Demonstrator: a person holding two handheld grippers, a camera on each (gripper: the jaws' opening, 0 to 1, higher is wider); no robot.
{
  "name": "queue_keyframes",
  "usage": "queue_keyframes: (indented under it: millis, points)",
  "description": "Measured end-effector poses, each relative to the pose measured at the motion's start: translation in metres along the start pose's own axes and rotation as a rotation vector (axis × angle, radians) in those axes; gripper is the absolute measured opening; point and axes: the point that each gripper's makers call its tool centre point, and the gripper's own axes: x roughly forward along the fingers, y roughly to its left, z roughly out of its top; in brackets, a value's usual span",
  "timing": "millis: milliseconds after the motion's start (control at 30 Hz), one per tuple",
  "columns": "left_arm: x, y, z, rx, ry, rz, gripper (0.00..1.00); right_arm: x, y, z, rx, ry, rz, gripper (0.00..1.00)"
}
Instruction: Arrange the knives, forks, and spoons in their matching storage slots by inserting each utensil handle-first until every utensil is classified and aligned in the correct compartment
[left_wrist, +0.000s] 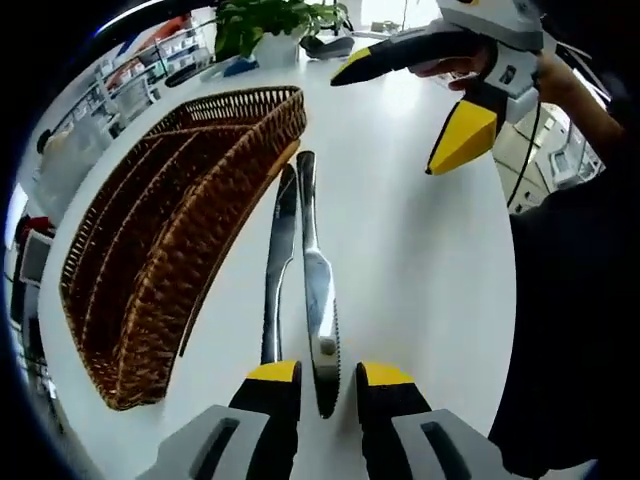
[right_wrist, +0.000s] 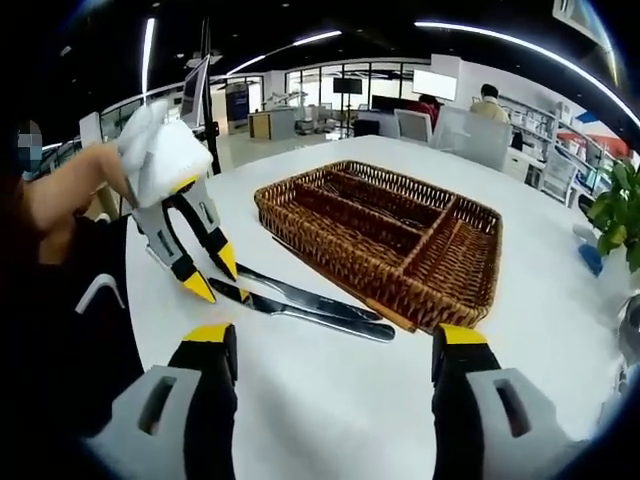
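Two steel table knives lie side by side on the white table (left_wrist: 420, 260), right beside a brown wicker basket (left_wrist: 200, 250) with long compartments. The nearer knife (left_wrist: 318, 290) has a serrated blade, and its tip lies between the jaws of my left gripper (left_wrist: 328, 373), which is open. The other knife (left_wrist: 278, 260) lies just left of it. My right gripper (left_wrist: 405, 105) hovers open above the table's far side, held by a hand. In the right gripper view, the left gripper (right_wrist: 213, 274) hangs over the knives (right_wrist: 310, 305) in front of the basket (right_wrist: 330, 250); my right gripper (right_wrist: 336, 334) is wide open.
A potted plant (left_wrist: 270, 25) stands at the table's end past the basket, also seen as green leaves (right_wrist: 620, 215). The person's dark clothing (left_wrist: 570, 330) covers the table's right side. Chairs (right_wrist: 470, 130) and a seated person (right_wrist: 490, 100) are far behind.
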Motion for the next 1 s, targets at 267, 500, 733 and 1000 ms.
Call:
queue_keyframes:
  millis: [267,500,733,1000]
  points:
    - [0.0021,0.0007,0.002,0.007,0.09,0.005,0.17,0.0011,0.0,-0.0057,-0.001,0.017,-0.002,0.79]
    - [0.002,0.0021,0.002,0.005,0.109,0.022,0.1,-0.0006,-0.0031,-0.0079,0.001,0.015,-0.008,0.78]
    - [0.0018,0.0018,0.0022,0.044,0.104,0.016,0.1,0.0006,-0.0049,-0.0059,-0.046,0.022,0.023,0.72]
    - [0.0002,-0.0001,-0.0004,0.026,0.06,0.013,0.09,0.0033,0.0019,-0.0024,-0.14,0.056,0.096,0.55]
